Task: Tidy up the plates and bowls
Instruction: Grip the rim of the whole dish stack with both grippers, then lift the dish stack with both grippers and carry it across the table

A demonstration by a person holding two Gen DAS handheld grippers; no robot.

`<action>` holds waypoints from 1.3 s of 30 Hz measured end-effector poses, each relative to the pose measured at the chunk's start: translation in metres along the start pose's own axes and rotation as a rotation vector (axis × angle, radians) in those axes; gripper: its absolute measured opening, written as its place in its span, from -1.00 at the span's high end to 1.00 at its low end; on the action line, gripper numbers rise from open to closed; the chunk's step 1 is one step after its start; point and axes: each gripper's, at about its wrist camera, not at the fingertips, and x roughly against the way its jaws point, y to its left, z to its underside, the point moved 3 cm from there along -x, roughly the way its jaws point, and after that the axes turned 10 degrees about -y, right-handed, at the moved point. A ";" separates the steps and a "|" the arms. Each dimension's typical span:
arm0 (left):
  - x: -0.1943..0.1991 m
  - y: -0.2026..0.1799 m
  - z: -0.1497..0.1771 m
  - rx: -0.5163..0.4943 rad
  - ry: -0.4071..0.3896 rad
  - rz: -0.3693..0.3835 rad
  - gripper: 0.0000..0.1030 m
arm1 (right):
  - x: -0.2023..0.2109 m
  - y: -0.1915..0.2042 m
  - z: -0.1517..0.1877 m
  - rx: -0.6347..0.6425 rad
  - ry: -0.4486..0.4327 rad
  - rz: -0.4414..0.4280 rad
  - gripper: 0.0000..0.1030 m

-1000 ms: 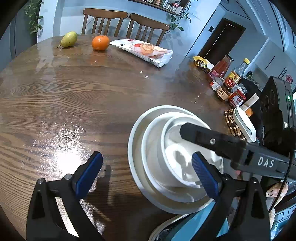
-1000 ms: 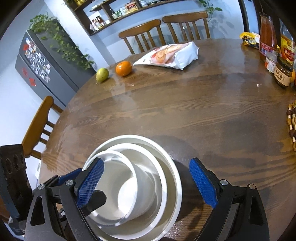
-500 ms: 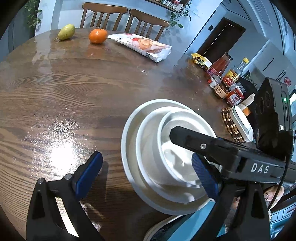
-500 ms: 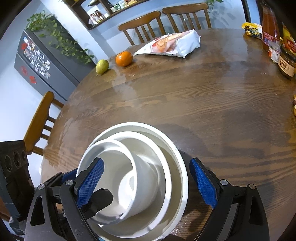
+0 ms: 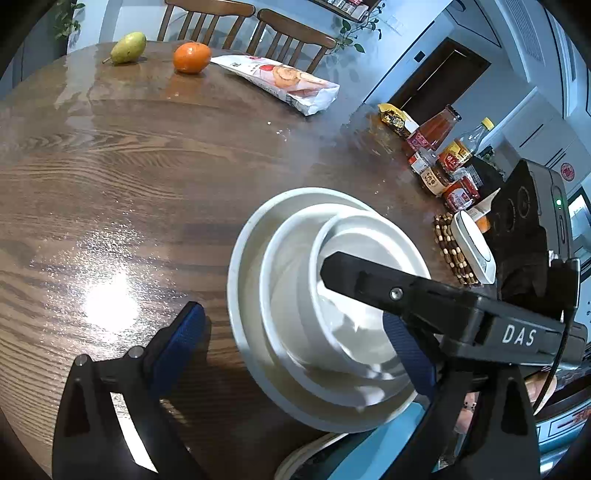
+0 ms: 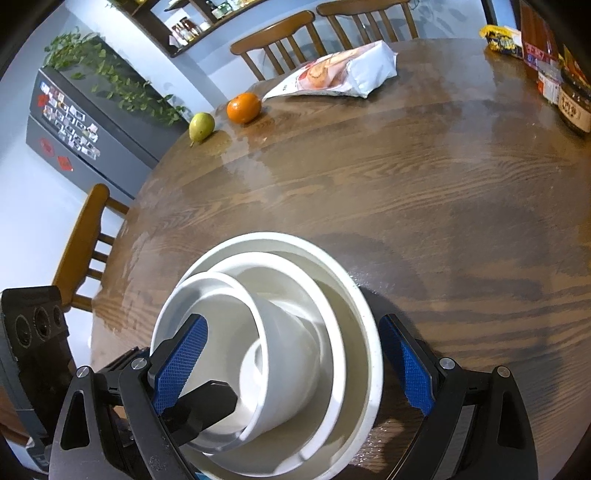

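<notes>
- Three white dishes sit nested near the edge of a round worktop [image 6: 406, 192] of dark, glossy wood grain: a wide plate [image 6: 364, 306] at the bottom, a shallower dish [image 6: 295, 273] inside it, and a deep bowl [image 6: 280, 332] innermost, pushed toward one side of the stack.
- The bowl holds nothing but shadow and glare; all three pieces are smooth, round and plain.
- The left claw [image 5: 295, 343] stands open, its blue textured pads spread either side of the stack's near rim, one pad over bare wood and the other over the dishes.
- The right claw [image 6: 291, 362] is also open and straddles the stack: its left pad hangs inside the bowl, its right pad just outside the plate's rim.
- In the left wrist view the same plate [image 5: 240, 258], dish [image 5: 273, 258] and bowl [image 5: 354, 229] show, with a black claw finger marked "DAS" crossing above the bowl.
- Across the worktop lie a green pear [image 6: 201, 126], an orange [image 6: 243, 107] and a white snack bag [image 6: 343, 74], all well apart from the stack.
- Sauce bottles and jars [image 5: 439, 158] cluster at the far right edge, near a beaded wooden mat [image 5: 454, 251].
- Wooden slat-back chairs [image 6: 317, 33] ring the worktop.
</notes>
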 end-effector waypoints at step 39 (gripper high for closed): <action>-0.007 -0.003 0.007 0.042 0.071 0.043 -0.55 | -0.010 0.002 0.010 -0.055 0.083 -0.079 -0.13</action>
